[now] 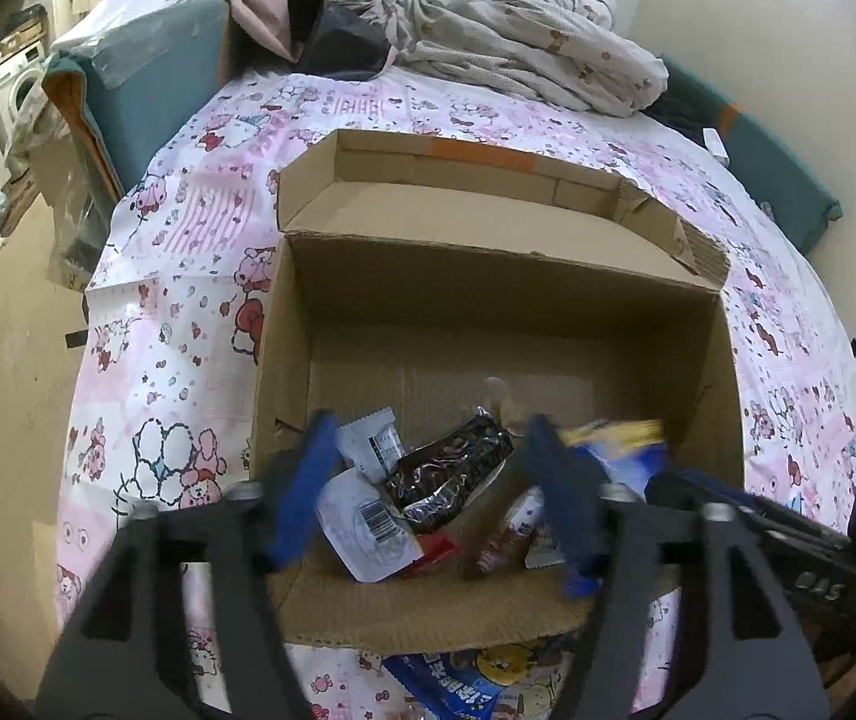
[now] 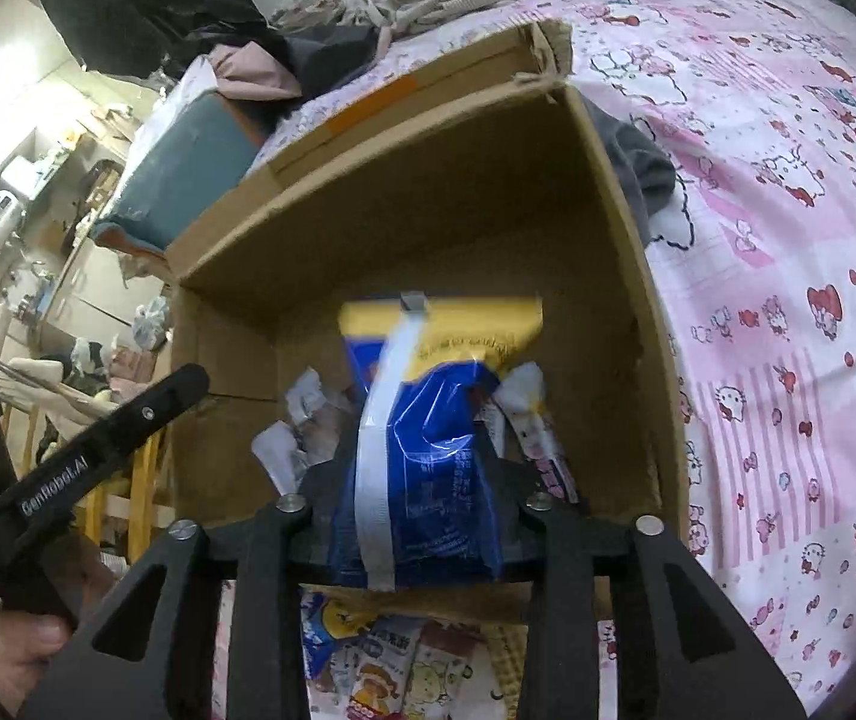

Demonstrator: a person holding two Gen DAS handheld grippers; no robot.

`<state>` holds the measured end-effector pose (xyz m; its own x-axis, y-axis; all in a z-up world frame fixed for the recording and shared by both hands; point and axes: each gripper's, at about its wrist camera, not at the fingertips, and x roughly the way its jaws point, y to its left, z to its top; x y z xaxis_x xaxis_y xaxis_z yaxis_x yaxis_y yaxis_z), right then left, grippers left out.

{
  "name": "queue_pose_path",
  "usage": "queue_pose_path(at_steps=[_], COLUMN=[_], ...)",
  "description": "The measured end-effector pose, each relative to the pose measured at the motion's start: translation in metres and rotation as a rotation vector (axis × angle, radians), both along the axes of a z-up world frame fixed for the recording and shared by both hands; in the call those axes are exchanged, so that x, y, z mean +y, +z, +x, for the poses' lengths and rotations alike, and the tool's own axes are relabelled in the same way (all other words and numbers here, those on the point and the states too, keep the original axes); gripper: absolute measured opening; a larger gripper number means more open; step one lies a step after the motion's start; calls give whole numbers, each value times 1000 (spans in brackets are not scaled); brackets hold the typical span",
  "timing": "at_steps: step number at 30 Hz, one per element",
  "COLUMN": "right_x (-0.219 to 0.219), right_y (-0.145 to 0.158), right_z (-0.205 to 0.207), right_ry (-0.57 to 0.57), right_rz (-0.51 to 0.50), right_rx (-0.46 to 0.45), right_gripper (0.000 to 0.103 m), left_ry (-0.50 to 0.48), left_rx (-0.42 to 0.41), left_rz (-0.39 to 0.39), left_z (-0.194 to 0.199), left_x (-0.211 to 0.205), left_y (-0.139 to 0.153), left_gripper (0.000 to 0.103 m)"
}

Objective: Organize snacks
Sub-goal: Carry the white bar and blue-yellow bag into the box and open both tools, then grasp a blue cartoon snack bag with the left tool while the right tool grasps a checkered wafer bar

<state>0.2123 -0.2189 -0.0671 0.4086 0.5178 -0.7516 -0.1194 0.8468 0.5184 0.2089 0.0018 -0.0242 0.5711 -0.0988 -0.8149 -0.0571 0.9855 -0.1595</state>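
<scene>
An open cardboard box (image 1: 721,360) sits on the bed. In the left wrist view it holds a dark wrapped snack (image 1: 451,468), white packets (image 1: 368,534) and small bars (image 1: 511,528). My left gripper (image 1: 433,486) is open and empty over the box's near side. My right gripper (image 2: 422,480) is shut on a blue and yellow snack bag (image 2: 433,420) and holds it over the box (image 2: 619,312); the bag also shows in the left wrist view (image 1: 625,444). More snack packs (image 2: 380,666) lie on the bed in front of the box.
The bed has a pink cartoon-print sheet (image 1: 188,276). Crumpled bedding (image 1: 523,42) and clothes are heaped at the far end. A teal cushion (image 1: 146,72) stands at the far left. The left gripper's body (image 2: 92,456) shows in the right wrist view.
</scene>
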Motion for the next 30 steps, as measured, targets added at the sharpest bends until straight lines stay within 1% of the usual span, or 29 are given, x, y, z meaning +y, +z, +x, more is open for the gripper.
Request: queue_pose_path(at_steps=[1, 3, 7, 13, 15, 16, 17, 21, 25, 30], right_x=[-1, -3, -4, -9, -11, -13, -14, -15, -16, -21], right_y=[3, 8, 11, 17, 20, 22, 23, 29, 33, 28], right_z=[-1, -3, -4, -7, -10, -13, -16, -26, -34, -47], right_ry=[-4, -11, -15, -30, -40, -44, -47, -45, -48, -64], right_rz=[8, 37, 44, 62, 66, 69, 70, 59, 65, 67], right_rx=[-11, -34, -41, -43, -46, -45, -46, -50, -47, -17], right_gripper=[68, 73, 73, 73, 73, 73, 73, 73, 73, 73], left_ry=[1, 8, 2, 22, 35, 37, 37, 29, 31, 15], left_rx=[-5, -21, -26, -23, -32, -37, -45, -59, -50, -34], left_rz=[-2, -9, 3, 10, 25, 23, 21, 34, 25, 17], left_z=[-1, -5, -9, -15, -19, -22, -24, -34, -43, -59], left_x=[0, 2, 4, 7, 8, 8, 9, 9, 10, 8], left_y=[1, 3, 4, 6, 9, 10, 12, 17, 19, 18], left_gripper=[83, 84, 84, 85, 90, 94, 95, 95, 95, 95])
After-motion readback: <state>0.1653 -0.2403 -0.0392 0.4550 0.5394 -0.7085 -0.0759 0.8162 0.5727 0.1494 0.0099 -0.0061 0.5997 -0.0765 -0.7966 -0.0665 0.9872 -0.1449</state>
